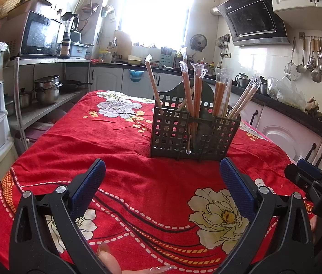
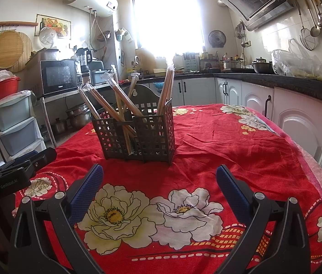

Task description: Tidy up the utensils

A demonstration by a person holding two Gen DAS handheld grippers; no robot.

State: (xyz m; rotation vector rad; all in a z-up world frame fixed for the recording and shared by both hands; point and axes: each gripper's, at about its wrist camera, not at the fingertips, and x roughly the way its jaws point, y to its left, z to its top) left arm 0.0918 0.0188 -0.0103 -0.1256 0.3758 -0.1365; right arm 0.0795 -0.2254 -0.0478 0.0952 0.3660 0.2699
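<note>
Nearest, the left gripper (image 1: pixel 162 182) hovers above the red flowered cloth (image 1: pixel 138 182) with its jaws spread wide and nothing between them; the right gripper (image 2: pixel 159 185) does the same, equally bare. Ahead of both, near the middle of the worktop, stands the dark lattice caddy (image 1: pixel 192 132), well apart from either gripper. From the left gripper it lies forward and slightly right; from the right, forward and slightly left, so neither seems clearly nearer. The wrapped chopsticks (image 1: pixel 195 91) stand in its compartments, long axes steeply upright and fanned outward. The cloth around the caddy is open; the worktop's right edge runs close to white cabinets (image 2: pixel 297 118).
</note>
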